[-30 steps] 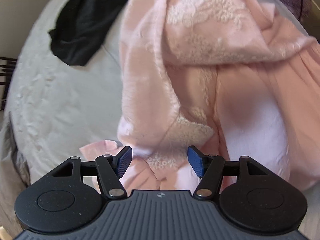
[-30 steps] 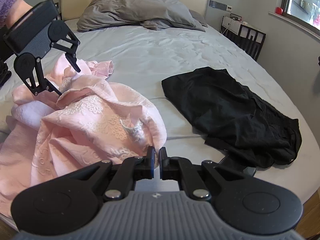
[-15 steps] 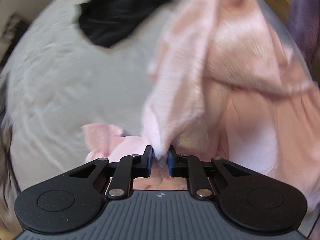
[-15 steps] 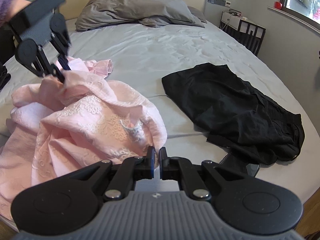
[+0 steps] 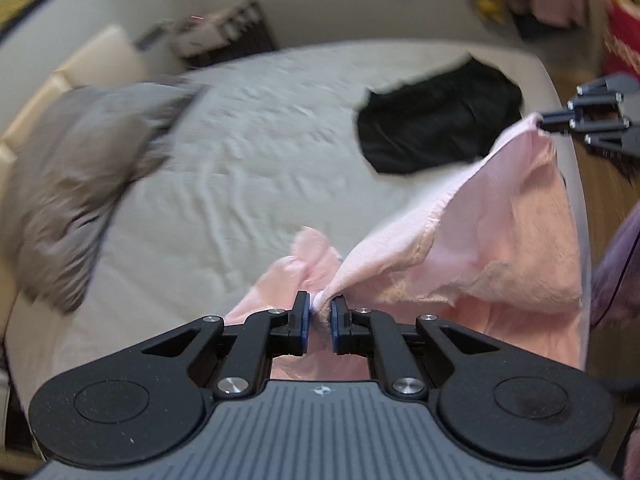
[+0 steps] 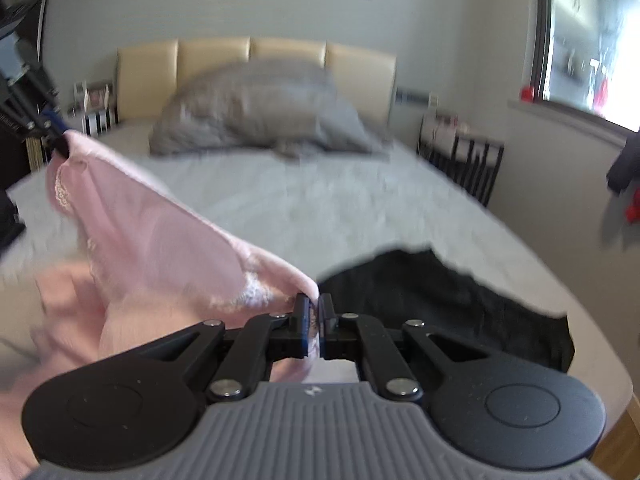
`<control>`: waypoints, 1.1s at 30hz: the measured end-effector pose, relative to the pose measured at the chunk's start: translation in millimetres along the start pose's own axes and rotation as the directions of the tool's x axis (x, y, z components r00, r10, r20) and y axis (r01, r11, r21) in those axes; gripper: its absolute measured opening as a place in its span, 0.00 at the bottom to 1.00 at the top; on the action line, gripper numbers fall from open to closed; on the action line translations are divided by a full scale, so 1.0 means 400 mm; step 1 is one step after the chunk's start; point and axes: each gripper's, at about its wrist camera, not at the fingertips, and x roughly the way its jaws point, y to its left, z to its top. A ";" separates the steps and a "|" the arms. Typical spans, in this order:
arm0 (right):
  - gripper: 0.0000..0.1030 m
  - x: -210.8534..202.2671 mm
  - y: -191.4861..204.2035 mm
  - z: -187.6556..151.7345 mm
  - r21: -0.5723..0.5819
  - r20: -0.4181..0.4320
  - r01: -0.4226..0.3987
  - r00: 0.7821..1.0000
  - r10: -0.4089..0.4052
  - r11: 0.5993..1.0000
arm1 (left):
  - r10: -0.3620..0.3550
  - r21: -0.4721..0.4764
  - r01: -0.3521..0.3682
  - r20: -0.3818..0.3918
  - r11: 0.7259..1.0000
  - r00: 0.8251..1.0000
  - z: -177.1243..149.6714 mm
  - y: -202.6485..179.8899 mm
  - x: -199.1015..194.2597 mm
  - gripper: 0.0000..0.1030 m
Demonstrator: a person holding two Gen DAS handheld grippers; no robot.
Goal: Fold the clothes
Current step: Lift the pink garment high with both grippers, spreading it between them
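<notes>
A pink lace garment (image 5: 496,240) hangs stretched between both grippers above the grey bed (image 5: 240,184). My left gripper (image 5: 320,316) is shut on one bunched end of it. My right gripper (image 6: 316,316) is shut on the other end of the pink garment (image 6: 160,240). The right gripper also shows at the right edge of the left wrist view (image 5: 544,124), and the left gripper at the left edge of the right wrist view (image 6: 60,140). The rest of the garment sags below toward the bed's near edge.
A black garment (image 5: 436,136) lies crumpled on the bed, also in the right wrist view (image 6: 440,304). Grey pillows (image 6: 260,108) lie against a beige headboard (image 6: 352,68). A nightstand (image 6: 464,152) and a window (image 6: 592,40) are at the right.
My left gripper closed on the pink garment, then both grippers lifted it off the bed and spread it between them. Both views have tilted upward.
</notes>
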 end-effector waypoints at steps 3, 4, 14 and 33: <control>0.04 -0.056 0.048 0.054 -0.022 0.115 0.003 0.993 -0.001 1.000 | 0.083 -0.069 -0.081 0.030 0.994 0.996 -0.010 -0.030 -0.142 0.06; 0.04 -0.077 0.068 0.077 -0.035 0.155 0.009 0.988 -0.003 0.999 | 0.115 -0.087 -0.111 0.038 0.990 0.993 -0.014 -0.040 -0.192 0.06; 0.04 -0.351 0.213 0.366 -0.115 0.464 0.011 0.885 0.044 0.993 | 0.387 -0.244 -0.338 0.194 0.909 0.901 -0.080 -0.080 -0.681 0.06; 0.04 -0.752 0.296 0.538 -0.214 0.702 0.098 0.707 0.084 0.972 | 0.619 -0.356 -0.510 0.370 0.783 0.693 -0.093 -0.253 -1.124 0.06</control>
